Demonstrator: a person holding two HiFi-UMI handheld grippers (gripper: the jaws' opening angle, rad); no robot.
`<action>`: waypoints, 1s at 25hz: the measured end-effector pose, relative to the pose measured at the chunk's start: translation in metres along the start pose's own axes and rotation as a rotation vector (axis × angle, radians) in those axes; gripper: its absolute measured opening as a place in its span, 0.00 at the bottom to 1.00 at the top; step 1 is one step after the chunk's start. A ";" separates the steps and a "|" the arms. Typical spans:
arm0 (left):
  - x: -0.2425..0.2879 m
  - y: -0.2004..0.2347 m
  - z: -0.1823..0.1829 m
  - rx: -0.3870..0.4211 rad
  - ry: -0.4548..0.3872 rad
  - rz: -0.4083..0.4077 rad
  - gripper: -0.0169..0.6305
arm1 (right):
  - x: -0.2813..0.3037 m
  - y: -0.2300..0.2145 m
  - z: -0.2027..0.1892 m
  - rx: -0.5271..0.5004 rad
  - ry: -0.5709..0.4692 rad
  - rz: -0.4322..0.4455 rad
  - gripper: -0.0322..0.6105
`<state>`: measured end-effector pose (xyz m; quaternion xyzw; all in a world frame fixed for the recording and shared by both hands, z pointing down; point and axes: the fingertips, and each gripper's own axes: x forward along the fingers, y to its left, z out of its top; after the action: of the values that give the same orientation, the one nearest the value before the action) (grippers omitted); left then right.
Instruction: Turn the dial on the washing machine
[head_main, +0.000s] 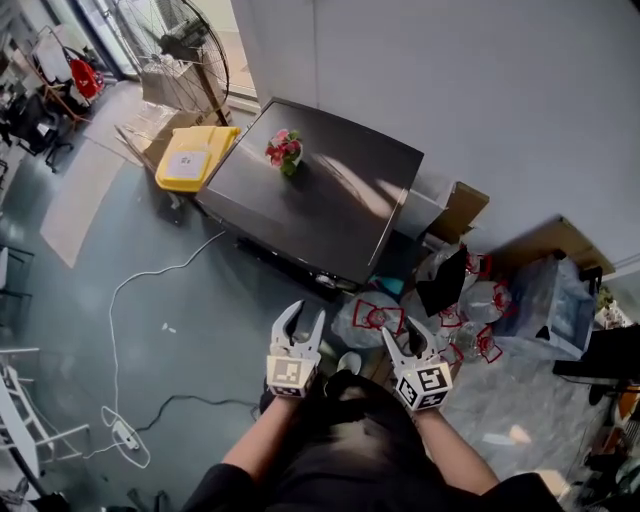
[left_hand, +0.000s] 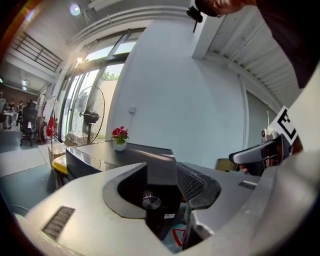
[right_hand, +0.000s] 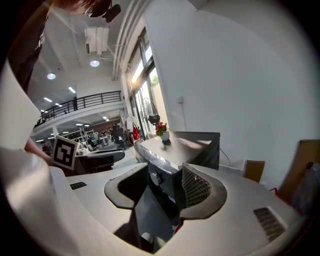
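Observation:
The washing machine (head_main: 330, 195) is a dark grey box against the white wall, with a small pot of red flowers (head_main: 285, 151) on its lid. Its round metal dial (left_hand: 151, 201) sits on the front panel near the top; it shows between the left jaws in the left gripper view, some way off. The same dial (right_hand: 156, 178) also shows in the right gripper view. My left gripper (head_main: 300, 325) and right gripper (head_main: 412, 340) hover side by side in front of the machine, above the floor. Both are open and hold nothing.
A yellow bin (head_main: 195, 157) and a standing fan (head_main: 185, 45) stand to the machine's left. A white cable (head_main: 130, 290) runs across the floor to a power strip (head_main: 125, 435). Plastic bags with red print (head_main: 440, 320), a cardboard box (head_main: 455, 210) and a clear storage bin (head_main: 545, 300) crowd the right.

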<state>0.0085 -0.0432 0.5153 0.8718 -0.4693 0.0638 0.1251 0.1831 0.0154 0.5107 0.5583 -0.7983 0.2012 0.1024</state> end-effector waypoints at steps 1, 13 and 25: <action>0.001 0.005 -0.005 -0.004 0.005 0.007 0.27 | 0.003 0.001 -0.003 -0.003 0.003 -0.003 0.34; 0.034 0.032 -0.068 -0.021 0.066 -0.009 0.27 | 0.039 0.006 -0.035 0.005 0.041 -0.039 0.34; 0.072 0.031 -0.122 0.005 0.094 -0.042 0.29 | 0.051 -0.002 -0.052 -0.004 0.080 -0.023 0.34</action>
<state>0.0236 -0.0835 0.6542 0.8779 -0.4442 0.1031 0.1463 0.1638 -0.0058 0.5774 0.5586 -0.7876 0.2207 0.1378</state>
